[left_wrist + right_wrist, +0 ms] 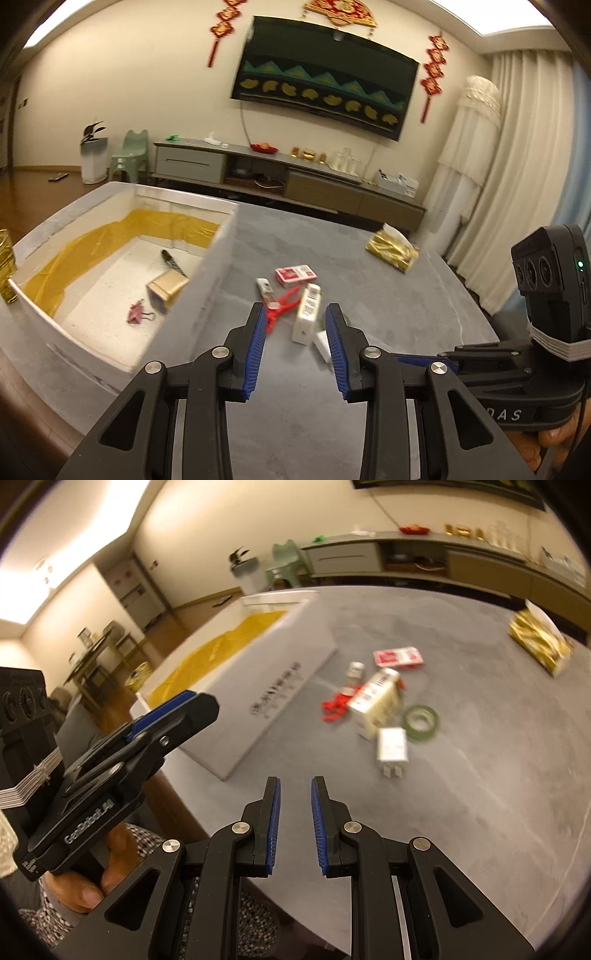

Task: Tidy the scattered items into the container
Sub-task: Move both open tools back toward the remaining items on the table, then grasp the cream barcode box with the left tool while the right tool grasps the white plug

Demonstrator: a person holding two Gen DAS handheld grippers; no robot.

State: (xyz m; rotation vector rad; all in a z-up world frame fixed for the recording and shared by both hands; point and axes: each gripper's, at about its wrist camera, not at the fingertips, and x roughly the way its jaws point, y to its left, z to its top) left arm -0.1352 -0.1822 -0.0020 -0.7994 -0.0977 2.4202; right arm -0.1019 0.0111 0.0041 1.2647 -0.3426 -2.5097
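White lettering "GenRobot.AI" runs along the black body of the left gripper, seen from the right wrist. The letters "DAS" show on the black right gripper body; print on the white container wall is too blurred to read.

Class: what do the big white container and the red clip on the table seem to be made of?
Container: probably foam, judging by its thick, matte, grainy white walls; shiny yellow film lines the inside. Red clip: likely moulded plastic, uniformly bright red and smooth, though blur leaves this uncertain.
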